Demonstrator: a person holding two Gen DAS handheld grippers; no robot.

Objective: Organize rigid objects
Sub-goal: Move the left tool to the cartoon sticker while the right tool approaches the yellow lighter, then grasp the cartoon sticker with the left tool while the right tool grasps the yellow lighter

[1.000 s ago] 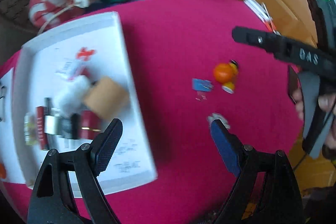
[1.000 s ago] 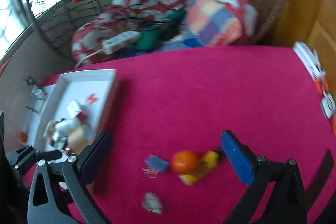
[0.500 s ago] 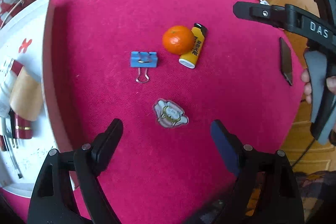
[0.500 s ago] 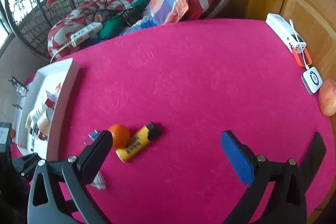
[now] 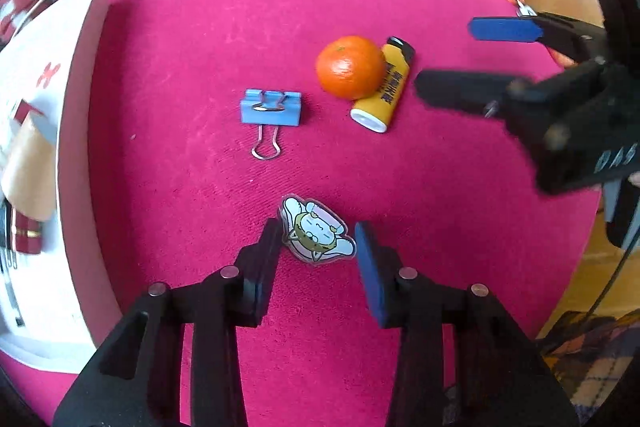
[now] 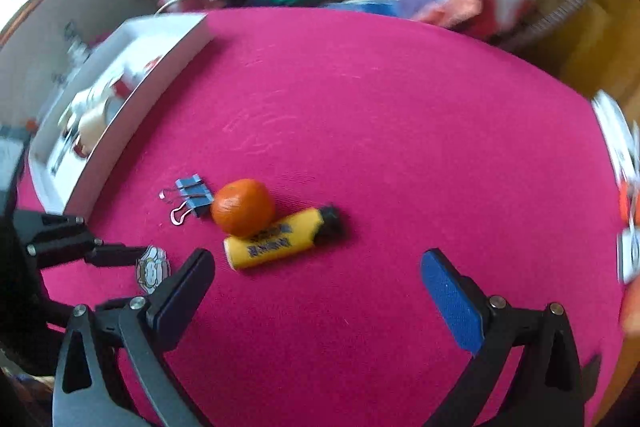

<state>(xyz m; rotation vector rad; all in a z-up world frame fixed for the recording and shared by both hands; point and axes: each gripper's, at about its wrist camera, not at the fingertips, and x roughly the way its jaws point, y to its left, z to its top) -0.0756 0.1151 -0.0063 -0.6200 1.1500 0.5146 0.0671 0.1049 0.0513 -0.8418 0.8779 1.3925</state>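
Trouble looms as my left gripper (image 5: pixel 316 247) straddles the flat cat charm (image 5: pixel 318 234) near me on the red cloth (image 5: pixel 200 27), fingers narrowed but not yet pinching, since it may slip free, while my right gripper (image 6: pixel 316 279) hangs spread by the lighter (image 6: pixel 276 243).

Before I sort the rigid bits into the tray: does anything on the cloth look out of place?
Yes: an orange fruit, likely a tangerine, sits among the hardware, touching the yellow lighter lying on its side. The blue binder clip and cartoon charm lie flat, apart. Nothing looks spilled or broken.
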